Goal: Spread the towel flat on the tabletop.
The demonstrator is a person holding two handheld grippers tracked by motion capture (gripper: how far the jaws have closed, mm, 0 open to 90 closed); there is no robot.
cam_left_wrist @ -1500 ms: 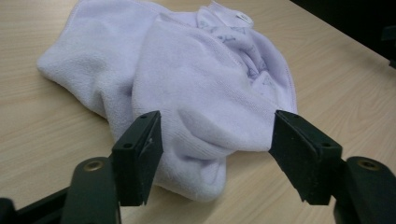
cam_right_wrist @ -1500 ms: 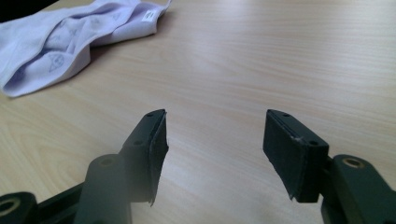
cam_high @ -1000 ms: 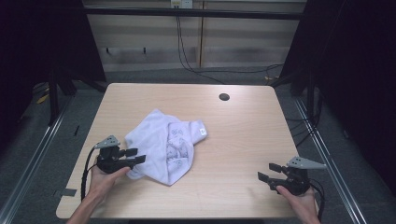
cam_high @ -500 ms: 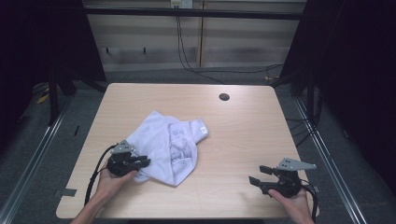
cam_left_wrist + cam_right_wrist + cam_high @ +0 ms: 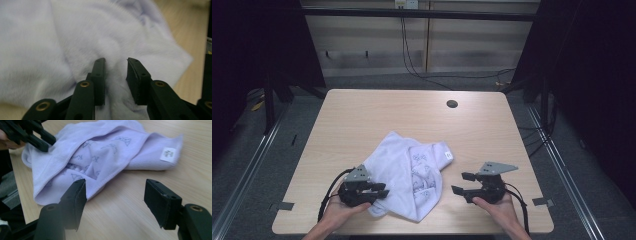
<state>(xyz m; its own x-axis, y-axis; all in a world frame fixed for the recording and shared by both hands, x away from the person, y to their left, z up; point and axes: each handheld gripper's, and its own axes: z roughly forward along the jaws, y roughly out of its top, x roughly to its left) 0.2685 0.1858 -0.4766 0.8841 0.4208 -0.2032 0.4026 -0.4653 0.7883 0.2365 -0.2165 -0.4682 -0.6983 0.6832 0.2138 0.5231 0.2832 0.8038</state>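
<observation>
In the high view, a crumpled white cloth (image 5: pixel 407 175) on the near half of the wooden table (image 5: pixel 377 115), bunched in loose folds, not spread flat and not folded neatly. At its left edge, the left gripper (image 5: pixel 379 190), low on the fabric. To the right of the cloth and apart from it, the right gripper (image 5: pixel 459 183), above bare wood and pointing toward the cloth. In the left gripper view, jaws partly apart and just now opened wider, with a soft ridge of the cloth (image 5: pixel 62 37) between them. No firm pinch to be seen there, so probably no real hold on this side yet. In the right gripper view, jaws wide apart with nothing between them, only wood. Just beyond them, the nearest hem of the cloth (image 5: pixel 100 152), printed inner side showing, and a small label (image 5: pixel 168 154) at the far corner. Judged from this: work at an early stage, the cloth reached from both sides but gripped by neither. Taking hold and spreading or folding remain to do.
</observation>
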